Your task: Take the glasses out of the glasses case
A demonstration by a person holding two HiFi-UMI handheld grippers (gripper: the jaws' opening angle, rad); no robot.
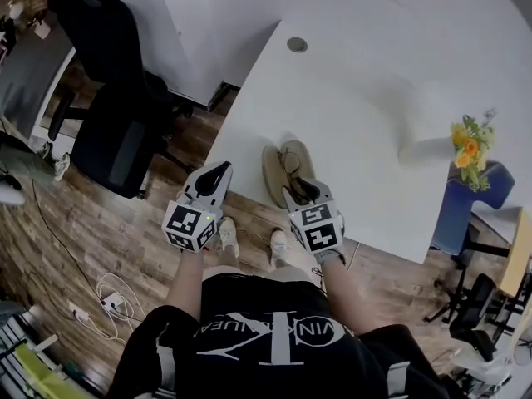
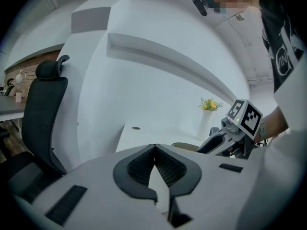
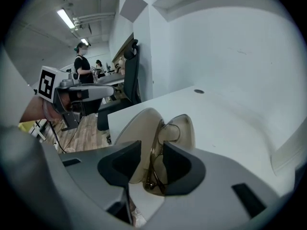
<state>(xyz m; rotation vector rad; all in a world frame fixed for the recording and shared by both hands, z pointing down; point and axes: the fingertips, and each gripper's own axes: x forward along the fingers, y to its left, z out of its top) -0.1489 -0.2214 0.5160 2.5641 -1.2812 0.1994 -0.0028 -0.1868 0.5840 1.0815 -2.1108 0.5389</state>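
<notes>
A tan glasses case [image 1: 274,173] lies open near the front edge of the white table [image 1: 374,90]. The glasses [image 1: 293,166] rest in it, folded. My right gripper [image 1: 302,191] is at the near end of the case. In the right gripper view it [image 3: 152,145] is open, one finger on each side of the dark frame of the glasses [image 3: 154,169], which lie in the case [image 3: 136,128]. My left gripper [image 1: 219,169] hovers at the table's edge, left of the case. In its own view it [image 2: 154,147] is shut and holds nothing.
A white vase [image 1: 424,150] with yellow and orange flowers [image 1: 468,146] stands at the right of the table. A round cable hole [image 1: 297,45] is at the back. A black office chair [image 1: 116,81] stands on the wooden floor to the left. People stand far off [image 3: 81,63].
</notes>
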